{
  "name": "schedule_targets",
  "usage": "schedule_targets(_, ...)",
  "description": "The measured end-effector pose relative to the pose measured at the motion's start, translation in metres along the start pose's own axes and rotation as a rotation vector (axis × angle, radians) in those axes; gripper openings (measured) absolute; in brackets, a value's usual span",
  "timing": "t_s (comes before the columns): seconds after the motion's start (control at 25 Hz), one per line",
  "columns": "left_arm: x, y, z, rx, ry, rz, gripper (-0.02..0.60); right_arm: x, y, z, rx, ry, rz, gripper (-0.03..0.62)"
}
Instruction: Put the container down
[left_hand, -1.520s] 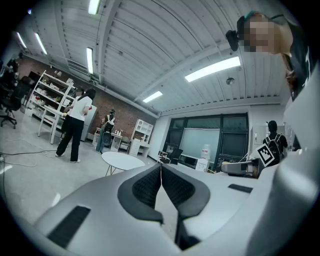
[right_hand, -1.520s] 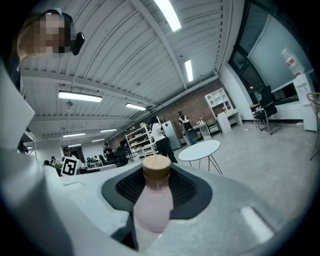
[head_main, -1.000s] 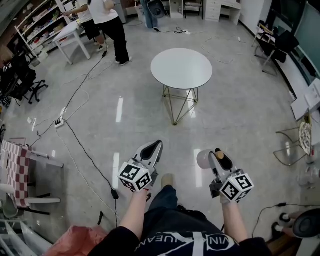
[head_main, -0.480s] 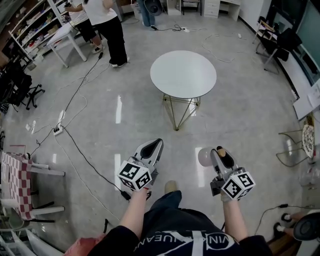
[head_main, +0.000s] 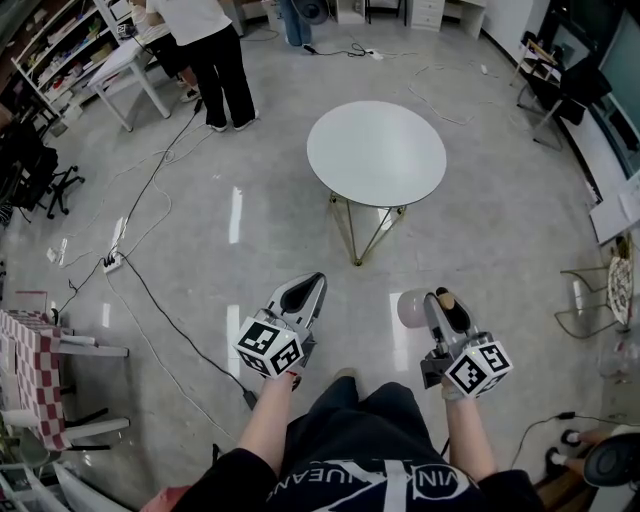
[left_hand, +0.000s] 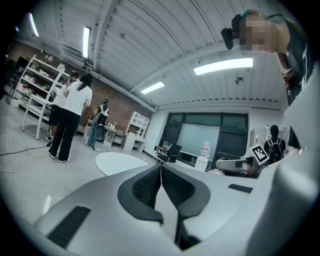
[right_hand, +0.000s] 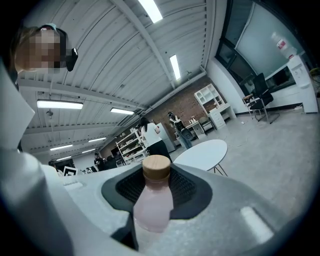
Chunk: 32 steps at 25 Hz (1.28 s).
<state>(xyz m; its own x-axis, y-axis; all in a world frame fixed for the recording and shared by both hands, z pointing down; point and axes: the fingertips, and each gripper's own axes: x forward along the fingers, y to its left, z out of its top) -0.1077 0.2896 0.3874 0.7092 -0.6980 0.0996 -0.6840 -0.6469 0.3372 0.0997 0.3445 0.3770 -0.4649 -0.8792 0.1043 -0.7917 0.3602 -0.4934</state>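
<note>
The container (right_hand: 152, 200) is a pale pink bottle with a round wooden cap (right_hand: 156, 167). It stands between the dark pads of my right gripper (right_hand: 156, 172), which is shut on its body. In the head view the container (head_main: 410, 308) shows at the tip of the right gripper (head_main: 440, 305), held over the floor at the lower right. My left gripper (head_main: 305, 295) is beside it at the lower centre. Its pads meet with nothing between them in the left gripper view (left_hand: 161, 167). A round white table (head_main: 376, 150) stands ahead, with nothing on its top.
A person in a white top and black trousers (head_main: 210, 40) stands at the far left by a white shelf table (head_main: 125, 65). Black cables (head_main: 150, 270) cross the grey floor. A chequered chair (head_main: 25, 340) is at the left, a wire chair (head_main: 590, 300) at the right.
The head view has advanced toward the round table, which now lies a little closer and further right. Both grippers keep their pose, and the bottle stays in the right one.
</note>
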Motion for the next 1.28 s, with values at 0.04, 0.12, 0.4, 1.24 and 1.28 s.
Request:
schedule_targets(0.04, 0.000, 0.002, -0.001, -0.005, 0.001, 0.000, 0.015, 0.003, 0.000, 0.000, -0.002, 0.004, -0.001, 0.137)
schedule_targets(0.12, 0.000, 0.006, -0.004, -0.015, 0.004, 0.001, 0.015, 0.008, -0.001, 0.000, -0.005, 0.013, -0.004, 0.136)
schedule_targets(0.4, 0.005, 0.022, -0.012, -0.039, 0.017, 0.022, 0.015, 0.032, -0.012, -0.001, -0.004, 0.040, -0.006, 0.135)
schedule_targets(1.24, 0.101, 0.111, 0.031, -0.051, 0.027, 0.087, 0.015, 0.172, -0.066, 0.035, 0.000, 0.114, 0.094, 0.135)
schedule_targets(1.28, 0.106, 0.115, 0.034, -0.052, 0.025, 0.092, 0.015, 0.178, -0.068, 0.037, -0.002, 0.118, 0.097, 0.136)
